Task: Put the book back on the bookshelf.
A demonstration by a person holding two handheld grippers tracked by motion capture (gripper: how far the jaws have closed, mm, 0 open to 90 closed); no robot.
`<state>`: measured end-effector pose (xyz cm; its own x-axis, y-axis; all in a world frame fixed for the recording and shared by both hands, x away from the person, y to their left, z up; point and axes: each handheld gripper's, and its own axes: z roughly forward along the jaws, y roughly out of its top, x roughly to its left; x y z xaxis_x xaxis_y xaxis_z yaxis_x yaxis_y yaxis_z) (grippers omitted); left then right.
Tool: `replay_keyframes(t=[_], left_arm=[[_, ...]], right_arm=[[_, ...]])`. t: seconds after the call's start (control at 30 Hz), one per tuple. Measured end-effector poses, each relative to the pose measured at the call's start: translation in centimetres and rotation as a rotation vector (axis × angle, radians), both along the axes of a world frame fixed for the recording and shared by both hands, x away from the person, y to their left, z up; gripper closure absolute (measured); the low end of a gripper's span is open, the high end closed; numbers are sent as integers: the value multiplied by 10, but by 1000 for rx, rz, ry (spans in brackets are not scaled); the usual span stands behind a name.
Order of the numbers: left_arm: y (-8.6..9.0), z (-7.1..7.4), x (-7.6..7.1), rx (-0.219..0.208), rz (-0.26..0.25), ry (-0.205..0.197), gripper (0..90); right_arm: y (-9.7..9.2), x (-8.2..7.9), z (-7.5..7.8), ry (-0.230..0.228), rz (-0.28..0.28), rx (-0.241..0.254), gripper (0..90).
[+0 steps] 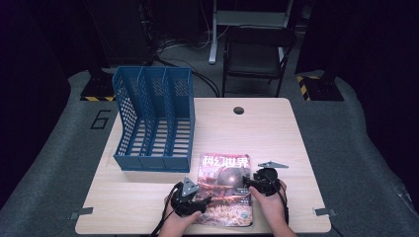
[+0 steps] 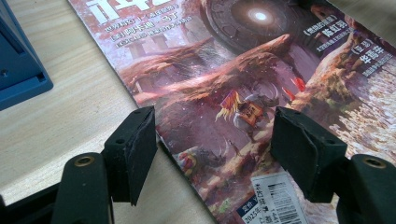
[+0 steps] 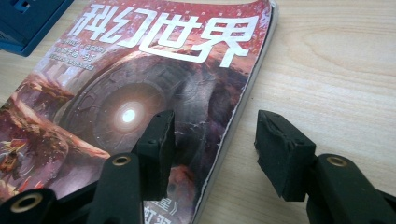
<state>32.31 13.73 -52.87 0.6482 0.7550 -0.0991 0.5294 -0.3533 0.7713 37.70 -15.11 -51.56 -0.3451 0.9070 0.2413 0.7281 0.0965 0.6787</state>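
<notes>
A magazine (image 1: pixel 225 190) with a red science-fiction cover and white title lies flat on the wooden table near its front edge. My left gripper (image 1: pixel 190 197) is open at its left edge; in the left gripper view the jaws straddle that edge of the magazine (image 2: pixel 233 93), one over the wood and one over the cover. My right gripper (image 1: pixel 262 181) is open at the right edge; in the right gripper view the magazine (image 3: pixel 140 93) has its spine edge between the jaws. Neither gripper holds anything.
A blue three-slot file rack (image 1: pixel 154 118) stands on the table's left rear part, its corner near the magazine (image 2: pixel 18 60). The wooden table (image 1: pixel 267 133) has a cable hole (image 1: pixel 238 110) at the back. A dark chair (image 1: pixel 257 49) stands behind the table.
</notes>
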Motion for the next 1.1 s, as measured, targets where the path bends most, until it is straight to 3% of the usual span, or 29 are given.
replay_keyframes(t=[0.27, 0.4, 0.67, 0.77, 1.1], left_arm=[[0, 0, 0, 0, 0, 0, 312], [0, 0, 0, 0, 0, 0, 312], [0, 0, 0, 2, 0, -1, 312], [0, 0, 0, 4, 1, 0, 312], [0, 0, 0, 1, 3, -3, 312]], right_arm=[[7, -2, 0, 10, 7, 18, 500], [0, 1, -2, 33, -11, 94, 546], [-7, 2, -2, 32, -14, 149, 563], [-9, 1, 0, 40, -25, 203, 564], [-12, -3, 11, -9, 11, 315, 539]])
